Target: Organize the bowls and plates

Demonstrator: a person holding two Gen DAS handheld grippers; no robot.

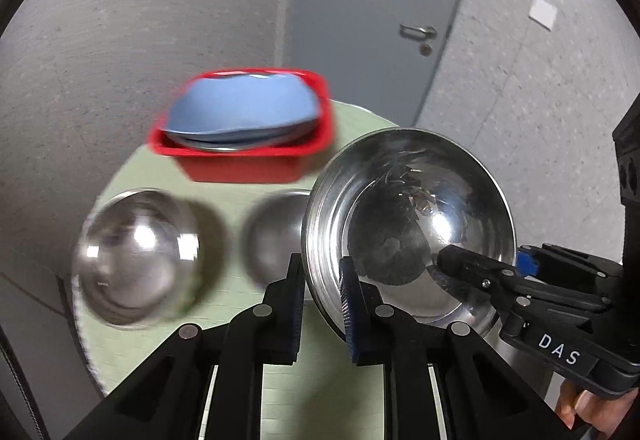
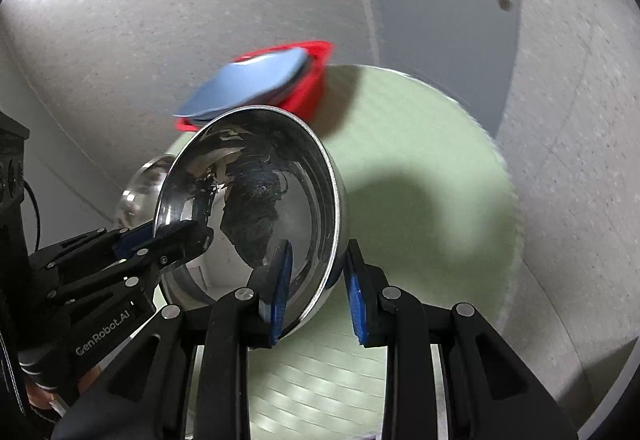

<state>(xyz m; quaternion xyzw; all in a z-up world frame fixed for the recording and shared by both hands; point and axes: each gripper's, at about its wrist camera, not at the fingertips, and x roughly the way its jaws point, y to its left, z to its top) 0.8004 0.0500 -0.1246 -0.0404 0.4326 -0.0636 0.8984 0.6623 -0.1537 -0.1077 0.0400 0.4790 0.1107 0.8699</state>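
A steel bowl (image 1: 412, 216) is held tilted above the green round table (image 1: 248, 196), its hollow facing the cameras. My left gripper (image 1: 320, 304) straddles its lower left rim, one finger inside and one outside. My right gripper (image 2: 316, 292) straddles the opposite rim of the same bowl (image 2: 256, 208); it also shows in the left wrist view (image 1: 480, 272). Two more steel bowls (image 1: 136, 256) (image 1: 276, 236) stand on the table. A red bin (image 1: 244, 124) at the back holds blue plates (image 1: 244, 108) stacked over metal ones.
Grey concrete walls and a grey door (image 1: 372, 12) with a handle stand behind the table. The table's right half (image 2: 432, 176) lies in the bowl's shadow. The table edge curves close on the left (image 1: 84, 320).
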